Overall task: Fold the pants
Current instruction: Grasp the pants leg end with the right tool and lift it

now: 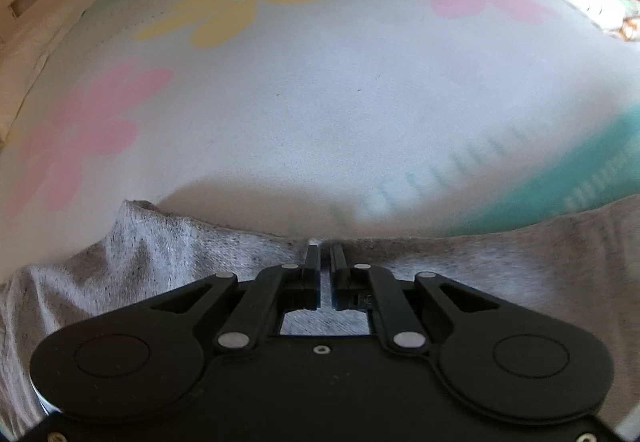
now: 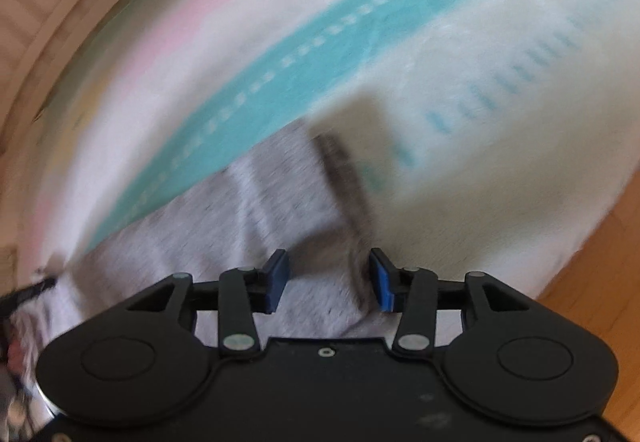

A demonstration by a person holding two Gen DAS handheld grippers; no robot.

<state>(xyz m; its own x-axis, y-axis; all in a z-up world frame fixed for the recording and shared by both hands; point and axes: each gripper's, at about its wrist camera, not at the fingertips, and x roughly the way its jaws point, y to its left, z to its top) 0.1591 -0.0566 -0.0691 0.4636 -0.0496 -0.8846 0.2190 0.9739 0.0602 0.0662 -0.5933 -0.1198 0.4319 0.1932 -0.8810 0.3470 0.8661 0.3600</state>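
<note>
The left gripper is matte black plastic throughout; its wide body carries two round housings, each marked with a shallow circular recess; angled link arms run forward from these, pinned with flat silver rivets at both ends; triangular cut-outs lighten the outer arms; a small silver screw sits at the centre of the body, with more screws near the lower corners; its fingers are slim black bars. The right gripper has the same black body, silver rivets and centre screw; its pads are blue, set on black carriers.
</note>
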